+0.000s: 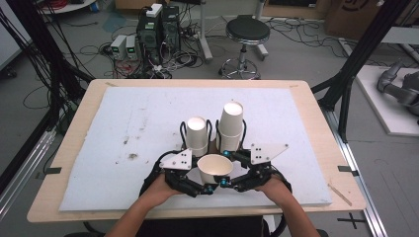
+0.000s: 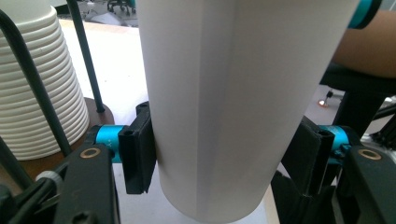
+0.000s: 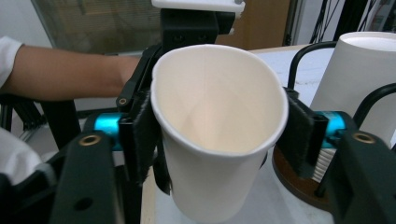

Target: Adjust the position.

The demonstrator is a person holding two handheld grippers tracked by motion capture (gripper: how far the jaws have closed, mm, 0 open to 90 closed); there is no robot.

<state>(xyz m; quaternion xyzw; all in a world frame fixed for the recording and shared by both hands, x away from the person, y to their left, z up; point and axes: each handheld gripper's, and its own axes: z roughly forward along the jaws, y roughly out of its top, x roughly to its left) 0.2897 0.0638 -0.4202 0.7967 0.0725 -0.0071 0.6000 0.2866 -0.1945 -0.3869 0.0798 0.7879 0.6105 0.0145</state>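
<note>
White foam board (image 1: 123, 148) lay on wooden table (image 1: 74, 123), few dark smudges (image 1: 132, 156) on its left part. Black stool (image 1: 247, 32) stood beyond table's far edge. Computer towers (image 1: 158, 29), tangled cables (image 1: 188, 57) sat on floor; grey, possibly robotic, arm (image 1: 398, 86) at right.

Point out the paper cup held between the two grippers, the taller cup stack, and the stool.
paper cup (image 1: 215, 168), high view, on its inner wall just below the rim.
taller cup stack (image 1: 231, 126), high view, on the side of the top cup.
stool (image 1: 247, 29), high view, on its black round seat.
</note>
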